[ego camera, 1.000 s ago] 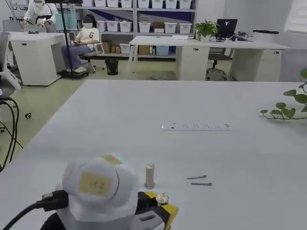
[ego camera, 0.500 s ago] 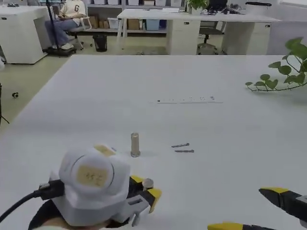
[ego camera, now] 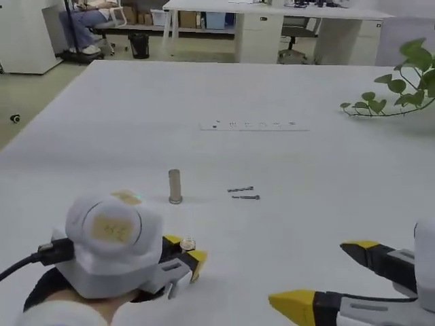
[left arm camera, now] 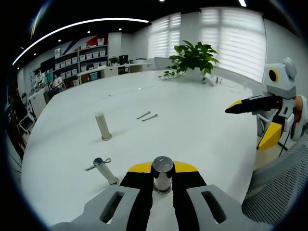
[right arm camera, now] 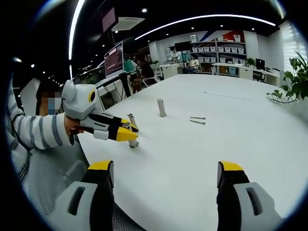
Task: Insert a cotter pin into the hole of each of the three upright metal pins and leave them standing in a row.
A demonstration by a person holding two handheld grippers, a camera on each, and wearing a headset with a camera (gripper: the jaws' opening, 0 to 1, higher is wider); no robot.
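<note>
2 tongs in use. Left tongs (ego camera: 184, 248) are clamped on 1 upright metal pin, the held pin (left arm camera: 162, 172), its top showing between the yellow tips; whether its base rests on the table (ego camera: 326, 170) I cannot tell. Right tongs (right arm camera: 166, 168) stand wide apart and carry nothing, hovering off to the right of the left tongs and well apart from them. Just left of the left tongs' jaws stands the fitted pin (left arm camera: 106, 171), with 1 cotter pin through its head. Farther ahead of the left tongs the bare pin (left arm camera: 102, 126) stands alone. To its right, ahead of the gap between both tongs, lie the 2 loose cotter pins (ego camera: 242, 193), flat and near each other. Judgement: 1 of 3 done; the step in hand is steadying the held pin while the right tongs fetch a cotter pin. To do it well: narrow the right jaws on the way in, take 1 cotter pin by its looped end with the legs free, and feed it straight along the hole's axis; the hole itself is too small to see. Flat cotter pins may skid under a low pinch. Room: open table ahead of both tongs; the power strip (ego camera: 253, 125) and plant (ego camera: 397, 88) sit well beyond. The near table edge runs close under the right tongs, so keep the work forward.
</note>
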